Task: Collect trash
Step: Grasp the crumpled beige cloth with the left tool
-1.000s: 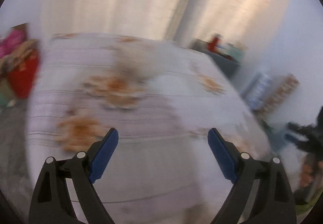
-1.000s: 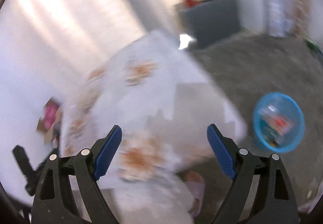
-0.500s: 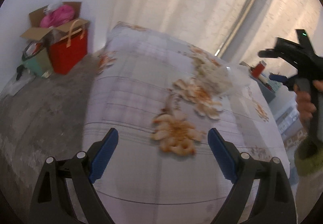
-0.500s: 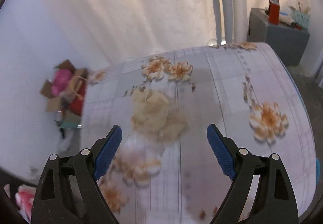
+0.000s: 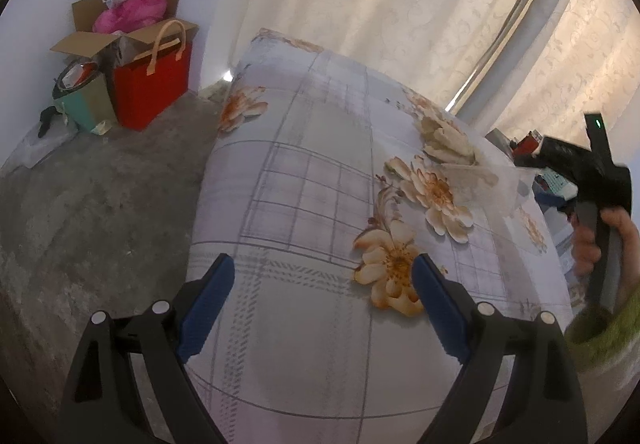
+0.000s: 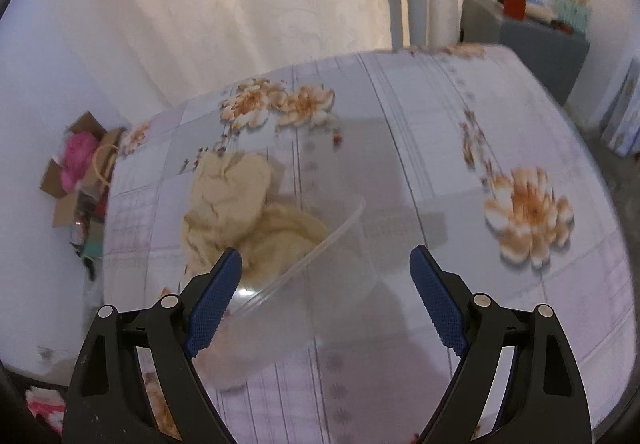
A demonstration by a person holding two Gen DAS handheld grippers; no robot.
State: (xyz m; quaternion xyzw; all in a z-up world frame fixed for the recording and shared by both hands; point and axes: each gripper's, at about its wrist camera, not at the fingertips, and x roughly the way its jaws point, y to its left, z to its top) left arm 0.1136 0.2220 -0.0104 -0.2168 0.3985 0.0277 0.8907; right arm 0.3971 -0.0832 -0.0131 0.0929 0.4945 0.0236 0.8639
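One crumpled cream cloth [image 6: 236,212] and one clear container [image 6: 304,276] on the counter [image 6: 440,148]; both my left gripper [image 5: 322,302] and right gripper [image 6: 326,298] have fingers wide, empty.

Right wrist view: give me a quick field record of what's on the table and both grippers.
table: floral cloth
trash: crumpled beige paper, clear plastic container touching it
right gripper: open, above the container, holding nothing
left gripper: open, over bare cloth, holding nothing
floor beside table: red bag, cardboard box
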